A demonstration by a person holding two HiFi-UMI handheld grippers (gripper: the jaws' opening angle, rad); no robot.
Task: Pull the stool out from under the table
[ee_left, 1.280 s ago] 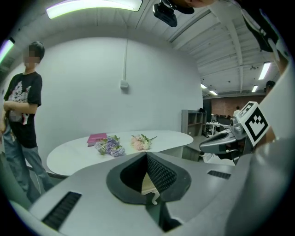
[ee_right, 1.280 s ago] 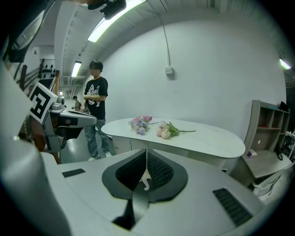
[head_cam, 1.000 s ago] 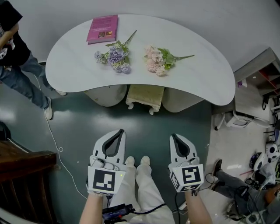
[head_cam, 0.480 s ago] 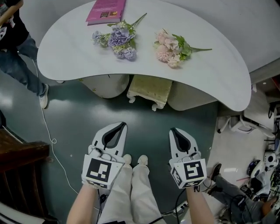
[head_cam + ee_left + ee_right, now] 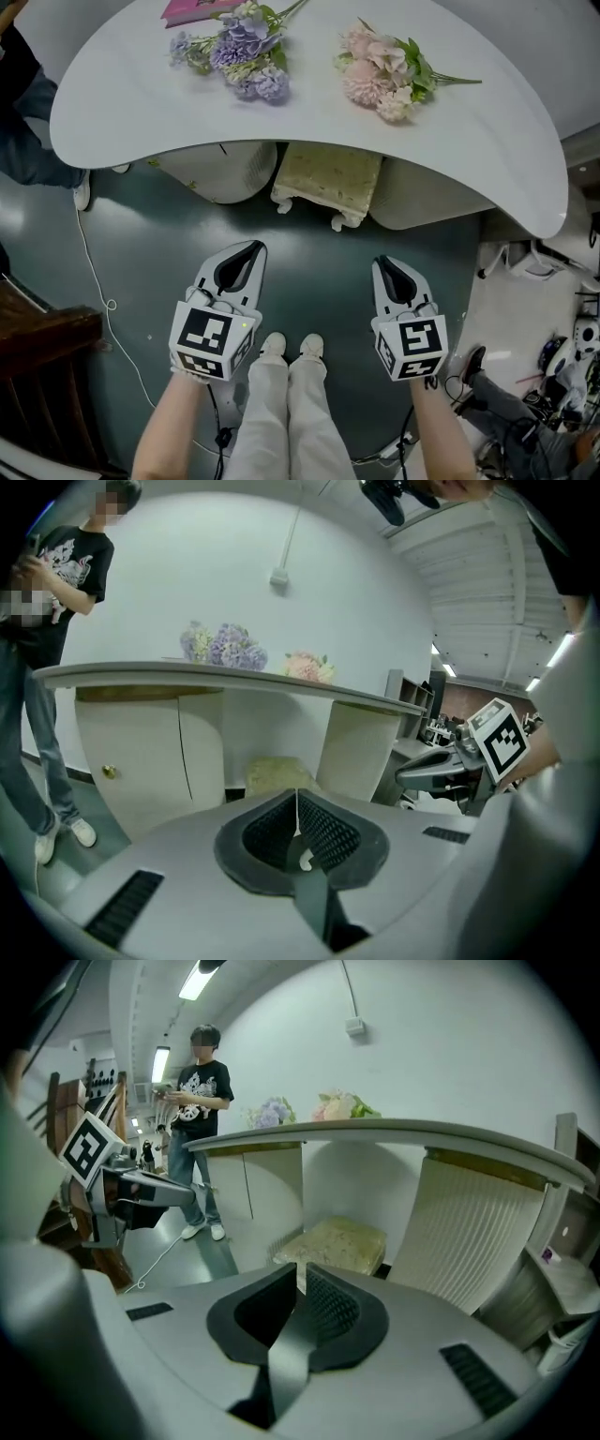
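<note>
Head view, looking steeply down: the dark green floor (image 5: pixel 309 244) spreads beneath a white, curved surface (image 5: pixel 122 112) that fills the top of the picture. A bystander (image 5: pixel 197 1101) in a black shirt stands off to the surface's left end. The stool (image 5: pixel 328 176), with a pale yellowish cushion and white legs, sits tucked under the surface's near edge, between two rounded white supports, with only its front part showing. Well short of it, above the floor, the person holds the left claw (image 5: pixel 242 255) and the right claw (image 5: pixel 388 267), both aimed toward the stool and touching nothing. The left gripper view shows its jaws pressed together on nothing, and the right gripper view shows the same. On the surface lie a purple flower bunch (image 5: pixel 239 47) and a pink flower bunch (image 5: pixel 380 70), set apart, with a pink book (image 5: pixel 192 9) at the far edge.
</note>
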